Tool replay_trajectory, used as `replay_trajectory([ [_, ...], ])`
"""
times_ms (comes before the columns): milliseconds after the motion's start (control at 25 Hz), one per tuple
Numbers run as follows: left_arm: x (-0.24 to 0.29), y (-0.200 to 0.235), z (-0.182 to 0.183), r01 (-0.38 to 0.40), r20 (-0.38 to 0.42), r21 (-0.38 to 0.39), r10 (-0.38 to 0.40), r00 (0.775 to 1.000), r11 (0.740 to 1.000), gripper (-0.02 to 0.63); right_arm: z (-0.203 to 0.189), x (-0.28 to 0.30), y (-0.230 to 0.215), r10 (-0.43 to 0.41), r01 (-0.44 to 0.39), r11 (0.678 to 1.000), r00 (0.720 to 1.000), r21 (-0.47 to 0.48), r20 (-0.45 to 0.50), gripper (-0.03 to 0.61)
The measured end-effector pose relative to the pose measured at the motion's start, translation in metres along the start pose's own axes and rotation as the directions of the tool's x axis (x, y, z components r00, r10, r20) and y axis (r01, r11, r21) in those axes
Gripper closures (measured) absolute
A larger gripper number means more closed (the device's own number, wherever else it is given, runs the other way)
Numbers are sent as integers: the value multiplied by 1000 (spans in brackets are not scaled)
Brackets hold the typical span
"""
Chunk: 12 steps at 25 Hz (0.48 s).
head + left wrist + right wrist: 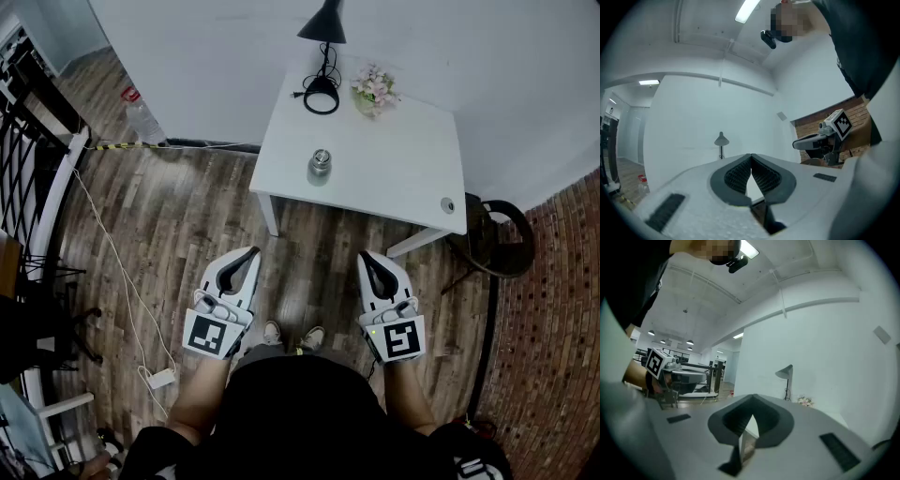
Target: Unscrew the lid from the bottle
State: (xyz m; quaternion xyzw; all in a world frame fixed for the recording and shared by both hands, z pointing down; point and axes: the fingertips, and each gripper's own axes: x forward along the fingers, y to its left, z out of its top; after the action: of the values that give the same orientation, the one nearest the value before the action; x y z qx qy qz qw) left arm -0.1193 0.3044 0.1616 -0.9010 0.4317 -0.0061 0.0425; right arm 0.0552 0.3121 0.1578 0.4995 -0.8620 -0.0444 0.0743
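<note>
head view: bottle point(320, 165) upright on white table point(412, 178)

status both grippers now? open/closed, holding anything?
Left gripper, white with dark ribbed pads: closed, holding nothing.
Right gripper, same build: closed, holding nothing.

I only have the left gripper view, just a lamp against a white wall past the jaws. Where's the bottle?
Observer: The bottle stands upright on the white table, near its front left edge, in front of the lamp.
Operator: Is either gripper near it?
Observer: No; in the head view both hang over the floor, short of the table.
Operator: Right gripper holding anything?
Observer: The right gripper is shut, with nothing between its jaws.
</note>
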Motion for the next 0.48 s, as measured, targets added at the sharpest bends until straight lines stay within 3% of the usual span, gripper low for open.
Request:
replay_trajectory([
  [480, -7, -26, -9, -42, -31, 7, 42, 999, 999, 591, -28, -24, -20, -6, 7, 997, 1000, 81, -16, 565],
])
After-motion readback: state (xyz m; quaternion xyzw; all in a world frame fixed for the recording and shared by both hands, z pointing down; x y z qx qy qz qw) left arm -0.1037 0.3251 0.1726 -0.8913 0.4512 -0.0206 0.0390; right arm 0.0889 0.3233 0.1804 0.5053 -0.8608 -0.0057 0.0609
